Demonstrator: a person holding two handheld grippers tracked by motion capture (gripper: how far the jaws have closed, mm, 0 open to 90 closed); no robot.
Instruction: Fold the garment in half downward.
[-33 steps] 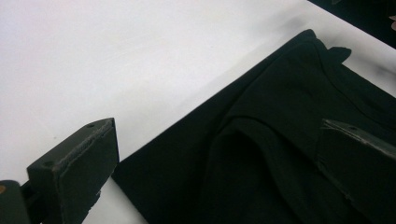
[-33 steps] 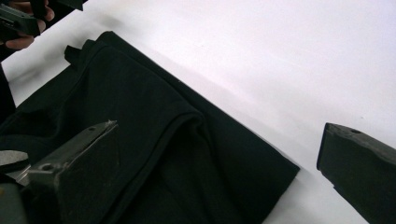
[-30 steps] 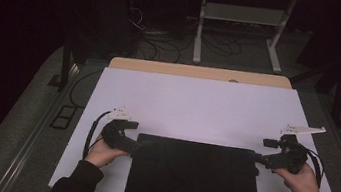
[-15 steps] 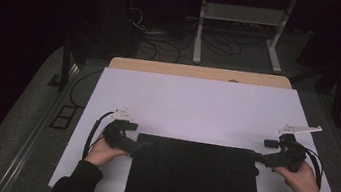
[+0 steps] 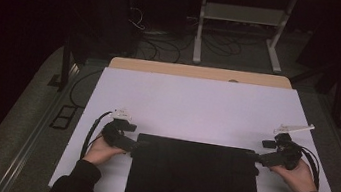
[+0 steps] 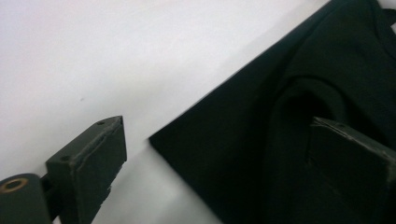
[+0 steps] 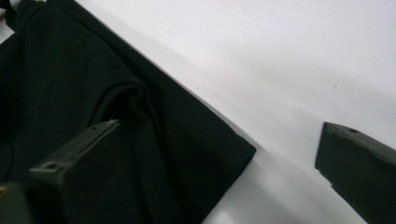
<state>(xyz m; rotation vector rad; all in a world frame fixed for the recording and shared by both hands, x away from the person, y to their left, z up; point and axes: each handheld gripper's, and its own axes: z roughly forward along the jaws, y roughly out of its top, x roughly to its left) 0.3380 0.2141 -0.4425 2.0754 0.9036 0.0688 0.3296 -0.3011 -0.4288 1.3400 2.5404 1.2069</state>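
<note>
Black fabric, a folded dark garment (image 5: 194, 180), lay flat at the bottom centre of the high view, on the near part of the white desk (image 5: 197, 105), its near edge reaching the desk's lower border between the person's two sleeves. At its upper left corner sat the left gripper (image 5: 133, 146), and at its upper right corner the right gripper (image 5: 256, 159), each held low in a hand and pointing inward at the cloth.

In the left gripper view the garment's corner (image 6: 154, 138) lay in the gap between the fingers (image 6: 100, 149): one finger stood over bare desk at the lower left of the frame, the other over a raised fold at the right. The jaws had just been closing a little, yet they stood wide with the pads off the cloth. The right gripper view mirrored this: the corner (image 7: 250, 150) lay between widely parted fingers (image 7: 359, 158), one over the rumpled fold at the lower left, the other over white desk at the right, nothing pinched.

Judging by this, the garment had been folded into a neat rectangle, and the next fold was only being set up; both corners had yet to be gripped, lifted and carried over. Beyond the cloth the desk lay bare up to its wooden far edge (image 5: 202, 72), with a white frame (image 5: 240, 15) and cables (image 5: 165, 50) on the dark floor behind.
</note>
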